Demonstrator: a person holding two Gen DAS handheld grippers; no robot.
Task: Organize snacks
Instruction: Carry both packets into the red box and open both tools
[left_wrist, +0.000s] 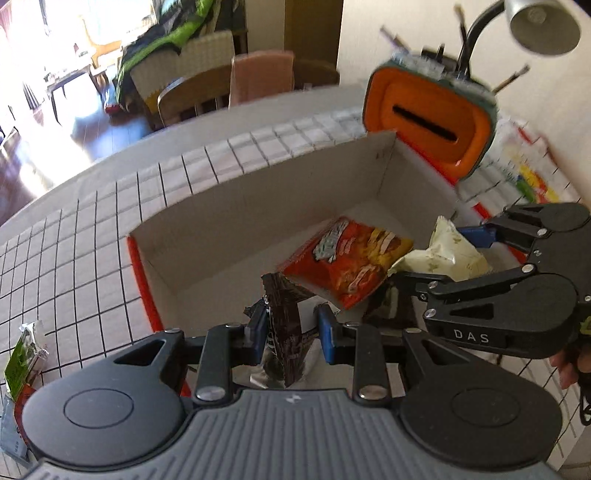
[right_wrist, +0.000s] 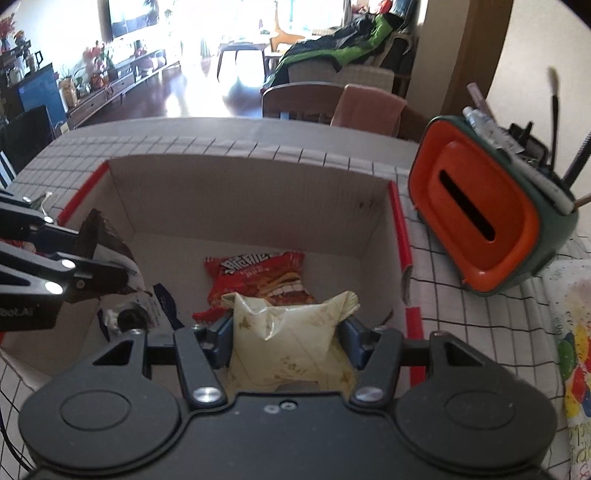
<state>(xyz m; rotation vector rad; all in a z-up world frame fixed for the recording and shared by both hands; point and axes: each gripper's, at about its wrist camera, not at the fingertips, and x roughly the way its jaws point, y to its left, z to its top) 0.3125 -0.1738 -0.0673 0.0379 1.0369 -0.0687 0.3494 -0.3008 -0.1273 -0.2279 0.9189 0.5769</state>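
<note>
Left gripper (left_wrist: 291, 332) pinching a dark brown snack packet (left_wrist: 284, 321) over the open cardboard box (right_wrist: 243, 195), right gripper (right_wrist: 286, 341) squeezing a puffy cream snack bag (right_wrist: 291, 332), red chip bag (right_wrist: 258, 280) lying flat inside the box, checked tablecloth (left_wrist: 92, 229), orange tissue holder (right_wrist: 480, 218) beside the box, sunny living room behind

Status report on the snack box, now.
Left gripper shut on dark packet. Right gripper shut on cream packet. Both over cardboard box; red packet inside.

Left tool (left_wrist: 291, 334) matte black, blue pads, silver screws, right tool (right_wrist: 286, 341) alike, "DAS" lettering
</note>
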